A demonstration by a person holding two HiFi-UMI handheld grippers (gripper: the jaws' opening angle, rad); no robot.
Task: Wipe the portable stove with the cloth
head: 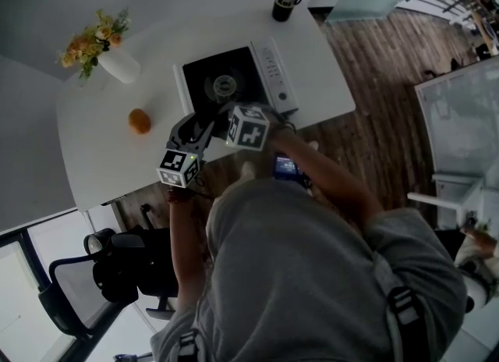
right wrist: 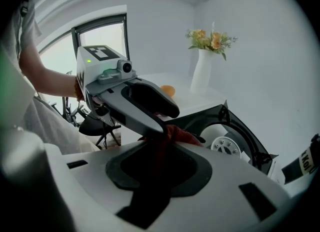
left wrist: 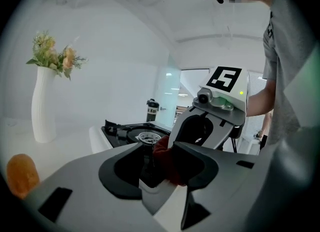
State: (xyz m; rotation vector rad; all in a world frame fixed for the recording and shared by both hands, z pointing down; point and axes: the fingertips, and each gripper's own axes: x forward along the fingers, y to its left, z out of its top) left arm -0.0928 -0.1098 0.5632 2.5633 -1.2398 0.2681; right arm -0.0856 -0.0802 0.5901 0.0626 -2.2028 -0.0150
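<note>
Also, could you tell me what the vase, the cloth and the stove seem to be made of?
Vase: likely white ceramic, matte; smooth, opaque, no shine.
Cloth: soft red fabric; it bunches into folds.
Portable stove: probably painted or enamelled metal, black top faintly glossy, white casing; metal or plastic is hard to tell.

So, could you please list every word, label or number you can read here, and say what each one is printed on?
"Kol": white lettering on the black tumbler, in the left gripper view; any further letters curve out of sight.
Portable stove: the control panel markings are too small to read.
Marker cube: black-and-white square patterns only, no words.
Nothing else is legible.
</note>
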